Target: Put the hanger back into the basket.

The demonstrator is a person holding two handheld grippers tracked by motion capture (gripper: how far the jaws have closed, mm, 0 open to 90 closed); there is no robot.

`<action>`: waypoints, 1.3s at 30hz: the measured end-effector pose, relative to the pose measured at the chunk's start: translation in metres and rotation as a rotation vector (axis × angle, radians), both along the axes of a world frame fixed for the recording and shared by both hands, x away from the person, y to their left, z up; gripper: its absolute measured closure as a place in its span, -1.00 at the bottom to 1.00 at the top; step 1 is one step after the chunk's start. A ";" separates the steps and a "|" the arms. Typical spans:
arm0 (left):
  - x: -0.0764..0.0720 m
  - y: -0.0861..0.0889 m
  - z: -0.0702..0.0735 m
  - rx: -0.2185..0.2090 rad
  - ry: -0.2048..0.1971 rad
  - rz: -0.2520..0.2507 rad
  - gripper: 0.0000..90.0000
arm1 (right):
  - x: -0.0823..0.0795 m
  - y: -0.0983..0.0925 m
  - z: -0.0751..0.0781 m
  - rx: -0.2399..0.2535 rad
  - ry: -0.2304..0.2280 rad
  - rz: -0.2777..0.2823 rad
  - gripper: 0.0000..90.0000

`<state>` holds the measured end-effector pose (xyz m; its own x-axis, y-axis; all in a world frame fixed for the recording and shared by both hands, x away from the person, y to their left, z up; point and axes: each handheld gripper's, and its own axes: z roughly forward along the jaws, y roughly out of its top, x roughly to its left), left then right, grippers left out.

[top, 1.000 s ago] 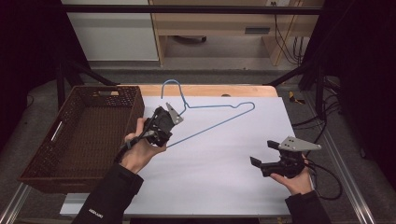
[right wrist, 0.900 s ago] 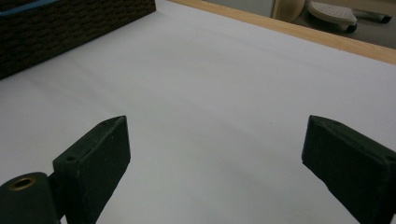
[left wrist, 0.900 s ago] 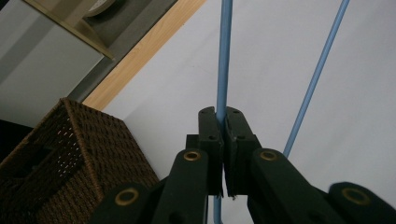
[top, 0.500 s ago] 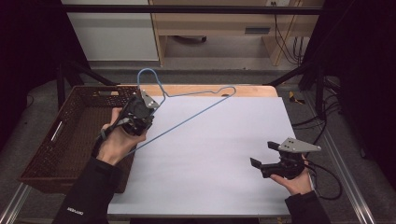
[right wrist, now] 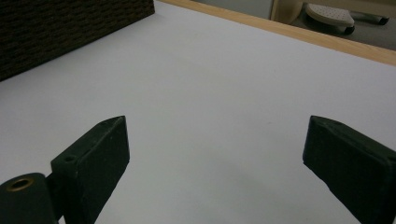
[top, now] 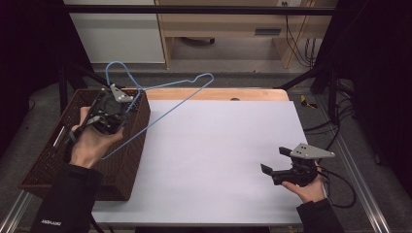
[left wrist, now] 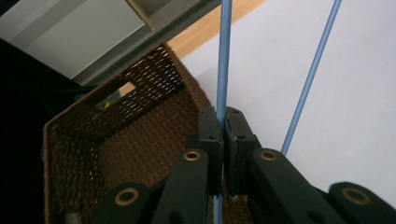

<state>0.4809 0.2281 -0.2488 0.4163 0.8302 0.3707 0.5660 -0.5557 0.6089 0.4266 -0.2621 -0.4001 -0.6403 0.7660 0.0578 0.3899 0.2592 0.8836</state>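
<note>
A: Start at the left. What has the left gripper [top: 112, 108] got?

B: Its jaws are pinched tight on one wire of the blue hanger [top: 160, 92]. In the left gripper view the wire [left wrist: 223, 70] runs straight up out of the clamped pads, and a second wire of the same hanger slants past on the right, untouched.

A: And where does the hanger sit?

B: Lifted clear of the table. Its hook rises above and behind the gripper, the long bars reach rightward over the white table [top: 218, 145], and the lower bar crosses the near right wall of the brown wicker basket [top: 43, 165]. The gripper itself hangs over the basket's opening.

A: Further right?

B: The right gripper [top: 274, 162] rests low near the table's right edge, jaws spread wide with nothing between them, well apart from the hanger.
</note>
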 end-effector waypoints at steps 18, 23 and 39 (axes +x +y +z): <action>0.001 0.079 -0.008 0.027 -0.005 0.181 0.94 | 0.000 0.001 0.000 -0.006 0.002 -0.003 -0.85; 0.000 0.098 -0.017 0.045 0.001 0.220 0.94 | 0.000 0.000 0.000 -0.006 0.003 -0.003 -0.85; 0.000 0.135 -0.045 0.103 0.044 0.288 0.94 | 0.001 0.000 -0.001 -0.010 0.005 -0.001 -0.86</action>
<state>0.4813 0.3627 -0.2937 0.1866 0.8756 0.4456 0.7337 -0.4258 0.5295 0.4272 -0.2617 -0.4007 -0.6392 0.7672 0.0531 0.3945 0.2677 0.8790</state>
